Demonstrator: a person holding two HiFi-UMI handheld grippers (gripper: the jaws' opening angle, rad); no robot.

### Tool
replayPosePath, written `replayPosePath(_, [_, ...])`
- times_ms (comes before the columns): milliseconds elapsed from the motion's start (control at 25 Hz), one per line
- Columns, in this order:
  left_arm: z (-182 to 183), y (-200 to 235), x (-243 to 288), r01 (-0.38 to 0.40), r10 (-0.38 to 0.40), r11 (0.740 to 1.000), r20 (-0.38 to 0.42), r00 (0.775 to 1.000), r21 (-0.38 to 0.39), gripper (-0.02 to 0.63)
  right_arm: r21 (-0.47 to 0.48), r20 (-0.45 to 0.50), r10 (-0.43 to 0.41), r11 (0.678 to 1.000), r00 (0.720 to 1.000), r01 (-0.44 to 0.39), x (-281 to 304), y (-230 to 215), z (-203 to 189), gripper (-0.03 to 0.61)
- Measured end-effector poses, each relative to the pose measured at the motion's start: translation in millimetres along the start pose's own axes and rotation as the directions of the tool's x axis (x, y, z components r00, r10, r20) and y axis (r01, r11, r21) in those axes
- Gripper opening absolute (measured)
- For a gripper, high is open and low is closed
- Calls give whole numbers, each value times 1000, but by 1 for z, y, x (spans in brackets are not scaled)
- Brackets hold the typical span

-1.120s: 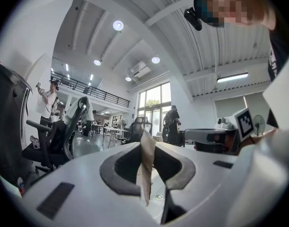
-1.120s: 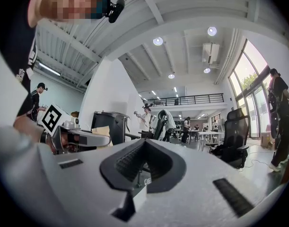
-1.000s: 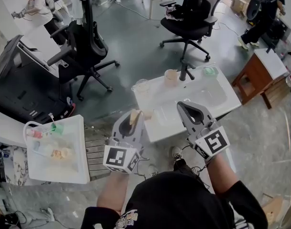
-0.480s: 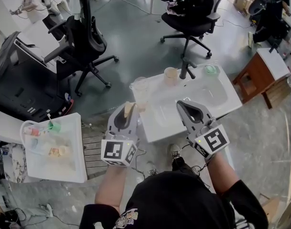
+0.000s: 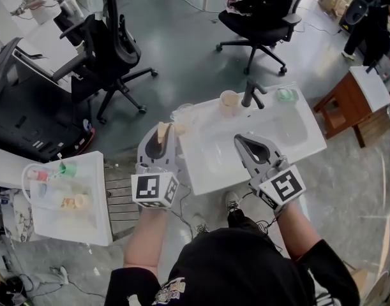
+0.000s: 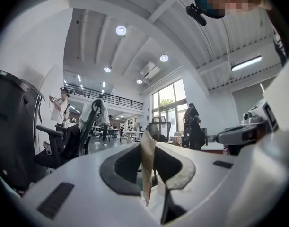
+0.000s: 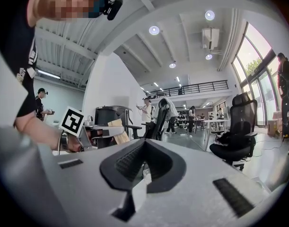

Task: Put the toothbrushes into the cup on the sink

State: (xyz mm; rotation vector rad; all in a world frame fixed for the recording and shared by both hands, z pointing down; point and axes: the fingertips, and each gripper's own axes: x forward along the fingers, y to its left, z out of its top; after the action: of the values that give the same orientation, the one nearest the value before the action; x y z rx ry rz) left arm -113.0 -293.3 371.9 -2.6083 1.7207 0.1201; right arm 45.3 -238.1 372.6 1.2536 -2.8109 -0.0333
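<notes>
right now your left forearm reaches straight out from your body. the left gripper [image 5: 161,136] points away from you over the left edge of the sink [image 5: 210,167], with its marker cube back toward your wrist. its jaws are partly closed and pinch a thin tan flat piece [image 6: 147,167], which stands upright between the pads. whether that piece is a packed toothbrush i cannot tell. the gripper's tip sits just short of the clear cup [image 5: 184,114] at the sink's left rear corner. your right forearm angles forward beside the left one, holding the right gripper [image 5: 241,140] above the sink's near rim and aimed toward the basin. its jaws are pressed together with nothing between them. the beige cup [image 5: 229,101] stands at the back rim, just left of the faucet [image 5: 253,93] and apart from both grippers.
</notes>
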Motion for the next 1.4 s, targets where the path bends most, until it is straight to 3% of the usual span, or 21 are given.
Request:
replayPosePath(640, [-88,43,86,-68,67,998,-74,995,-15,66,35,-86,90,996,992,-88,58,-43,-46,6])
replayPosePath(1080, [-159,56,115,-149,137,987,-176,975,-59,66,43,-146,143,990,979,-138,75,-66,-72,6])
replayPosePath(1400, [-177,59,119,-168,152,984,-200,968,-63,67,65,-160,150,988,976,-141,84,-73,-80,6])
